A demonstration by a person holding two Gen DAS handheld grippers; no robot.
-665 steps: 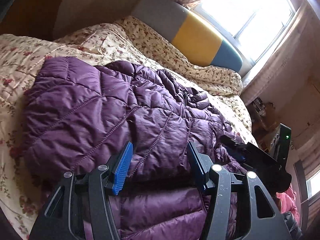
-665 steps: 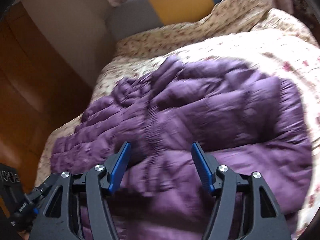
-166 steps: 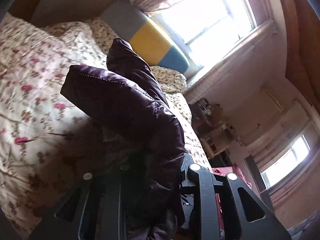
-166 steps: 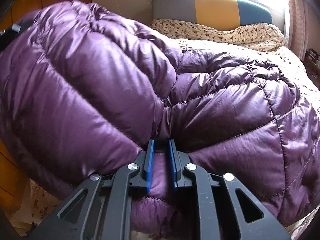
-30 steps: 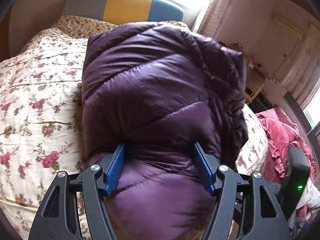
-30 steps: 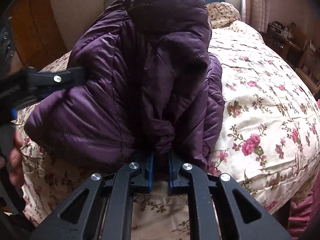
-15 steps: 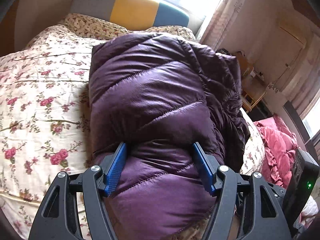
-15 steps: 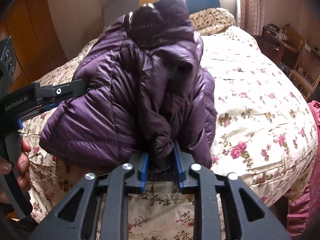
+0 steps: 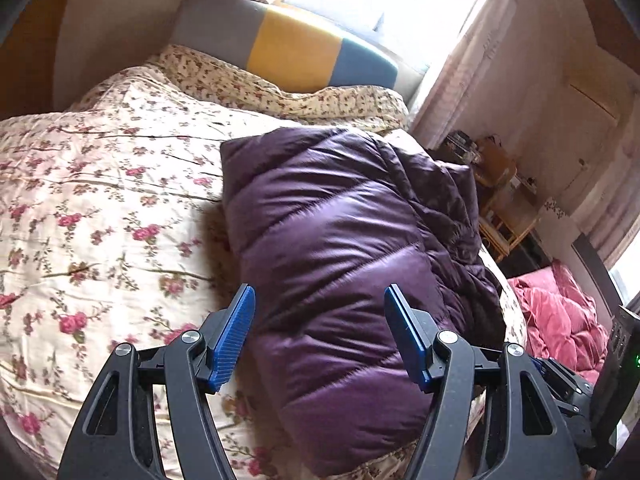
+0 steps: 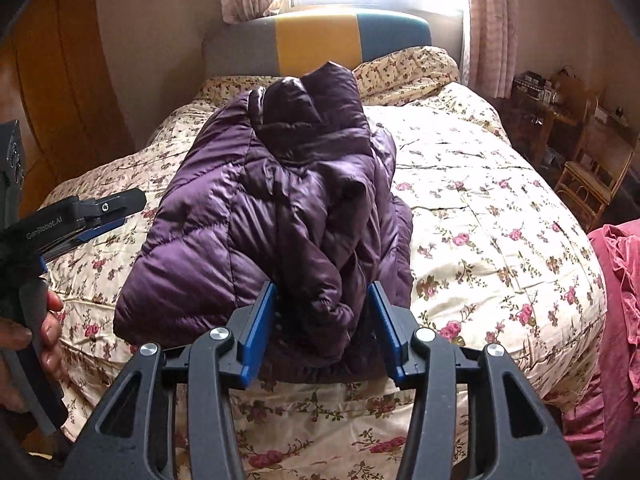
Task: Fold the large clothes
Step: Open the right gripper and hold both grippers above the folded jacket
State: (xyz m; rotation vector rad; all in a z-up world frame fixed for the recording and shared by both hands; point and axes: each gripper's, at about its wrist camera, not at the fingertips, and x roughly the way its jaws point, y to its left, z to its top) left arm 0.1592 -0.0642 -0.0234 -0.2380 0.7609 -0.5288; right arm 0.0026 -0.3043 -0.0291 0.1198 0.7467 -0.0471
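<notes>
A purple puffer jacket (image 10: 280, 208) lies folded into a thick bundle on the floral bedspread (image 10: 480, 220). My right gripper (image 10: 322, 332) is at the bundle's near end. Its jaws are opening, and a loose fold of the jacket sits between the blue pads without being pressed. In the left wrist view the jacket (image 9: 340, 240) stretches away from my left gripper (image 9: 320, 332), which hangs open just above its near end and holds nothing. The right wrist view shows the left gripper (image 10: 130, 211) at the bundle's left side, held by a hand (image 10: 44, 320).
A grey, yellow and blue headboard (image 10: 320, 40) stands under the window at the far end of the bed. A wooden wardrobe (image 10: 60, 100) is on the left. A pink blanket (image 10: 616, 280) and a wicker chair (image 10: 588, 176) are to the right of the bed.
The right jaws, shut on a jacket fold a second ago, have spread apart and let it go. Both grippers have lifted and drawn back a little. The jacket rests on the bed.
</notes>
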